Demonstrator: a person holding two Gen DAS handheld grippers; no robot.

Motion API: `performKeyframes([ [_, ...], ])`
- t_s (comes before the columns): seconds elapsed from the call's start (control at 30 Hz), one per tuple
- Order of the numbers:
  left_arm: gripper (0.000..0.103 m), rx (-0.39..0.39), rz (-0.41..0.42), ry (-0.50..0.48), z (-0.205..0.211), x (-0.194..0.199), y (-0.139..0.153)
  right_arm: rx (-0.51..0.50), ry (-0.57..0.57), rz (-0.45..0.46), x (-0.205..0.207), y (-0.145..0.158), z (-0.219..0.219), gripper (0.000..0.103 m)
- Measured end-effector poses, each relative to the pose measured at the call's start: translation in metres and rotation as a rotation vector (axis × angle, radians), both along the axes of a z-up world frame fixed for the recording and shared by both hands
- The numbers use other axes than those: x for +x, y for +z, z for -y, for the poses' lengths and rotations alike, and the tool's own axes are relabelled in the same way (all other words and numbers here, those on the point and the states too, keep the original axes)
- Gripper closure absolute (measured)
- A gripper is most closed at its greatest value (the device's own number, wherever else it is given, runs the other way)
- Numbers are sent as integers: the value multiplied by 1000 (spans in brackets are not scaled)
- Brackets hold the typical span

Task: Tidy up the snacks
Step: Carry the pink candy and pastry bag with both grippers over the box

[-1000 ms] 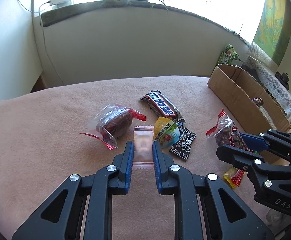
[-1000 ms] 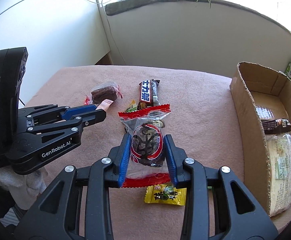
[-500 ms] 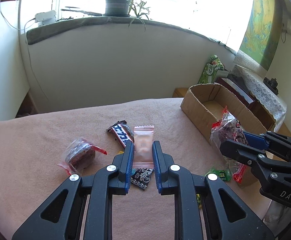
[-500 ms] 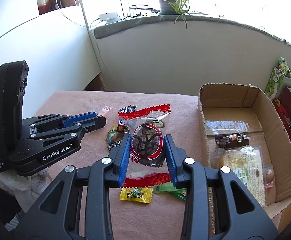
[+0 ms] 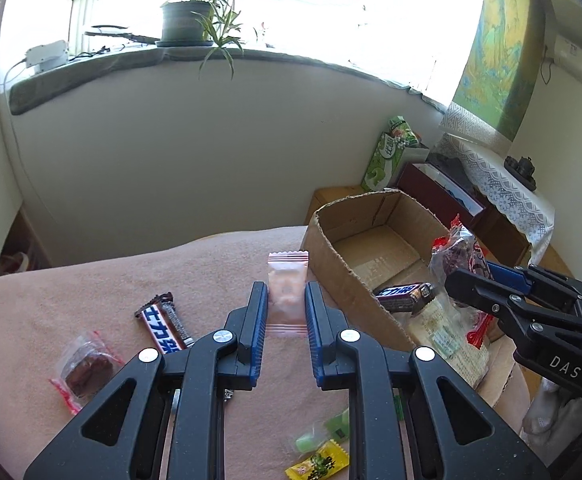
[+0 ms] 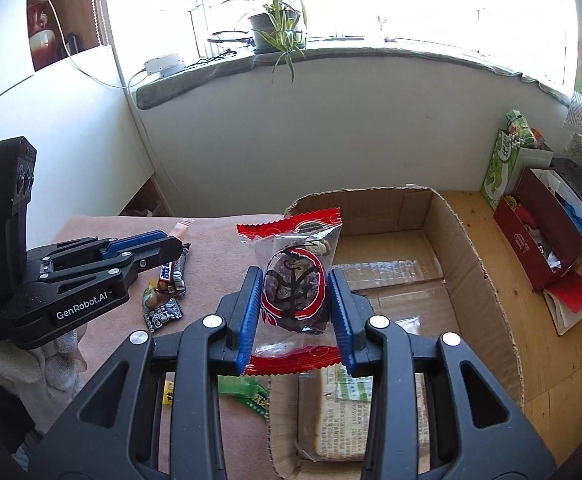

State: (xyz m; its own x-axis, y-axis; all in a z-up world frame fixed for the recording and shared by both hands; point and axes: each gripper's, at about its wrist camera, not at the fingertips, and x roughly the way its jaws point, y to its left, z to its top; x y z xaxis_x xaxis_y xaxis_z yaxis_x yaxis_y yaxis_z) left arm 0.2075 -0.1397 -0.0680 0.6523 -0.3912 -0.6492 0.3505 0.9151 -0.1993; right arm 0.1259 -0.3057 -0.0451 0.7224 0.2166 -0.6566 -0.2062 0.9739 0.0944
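Observation:
My left gripper (image 5: 287,300) is shut on a pink candy packet (image 5: 287,280) and holds it above the pink tablecloth, just left of the cardboard box (image 5: 331,264). My right gripper (image 6: 294,292) is shut on a clear red-edged snack bag (image 6: 293,280) and holds it over the near left part of the box (image 6: 471,248). The bag also shows in the left wrist view (image 5: 457,252). In the box lie a dark chocolate bar (image 5: 405,294) and a pale biscuit pack (image 6: 345,412).
On the cloth lie a blue chocolate bar (image 5: 163,326), a clear bag with a brown snack (image 5: 85,368), a yellow candy (image 5: 319,462), green candies (image 5: 323,434) and a black-white packet (image 6: 163,314). A red box (image 6: 543,240) and a green carton (image 6: 505,160) stand right of the cardboard box.
Both grippers have lifted and moved right toward the box with their snacks. The red-edged bag has gone from above the cloth to above the box.

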Motion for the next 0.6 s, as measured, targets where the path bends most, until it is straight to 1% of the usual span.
performKeyframes([
  [0.3,86,2,-6,-53,41,20,-1,-5,-94,-13,23,-3,52,68],
  [0.6,86,17,-18,-88,68,32,-4,-32,-128,-37,39,-13,77,68],
])
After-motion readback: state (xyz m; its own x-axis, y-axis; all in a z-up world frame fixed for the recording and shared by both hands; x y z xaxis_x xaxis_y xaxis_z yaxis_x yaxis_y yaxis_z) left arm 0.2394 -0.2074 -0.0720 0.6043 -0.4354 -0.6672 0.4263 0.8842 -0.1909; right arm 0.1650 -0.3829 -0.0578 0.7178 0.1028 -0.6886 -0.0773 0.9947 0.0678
